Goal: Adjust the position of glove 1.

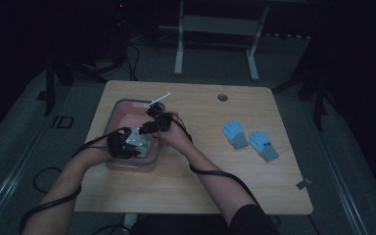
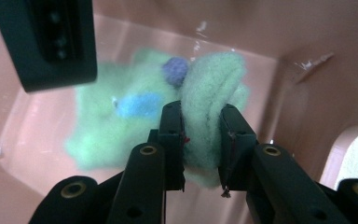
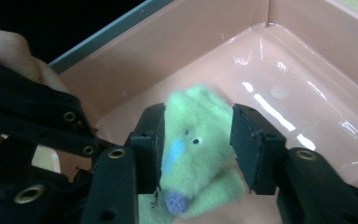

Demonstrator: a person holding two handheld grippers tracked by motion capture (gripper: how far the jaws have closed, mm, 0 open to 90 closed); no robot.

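Inside pink plastic tub (image 2: pixel 307 84): left gripper (image 2: pixel 200 135) jaws clamped on fuzzy green glove (image 2: pixel 209 93); right gripper (image 3: pixel 198 140) jaws apart round it, w/ a gap. Next prob: lift out.

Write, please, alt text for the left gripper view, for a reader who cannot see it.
The left claw is shut on a fold of a fuzzy green glove with blue and purple patches. The glove lies inside a pink bin, and part of the other claw shows at the upper left.
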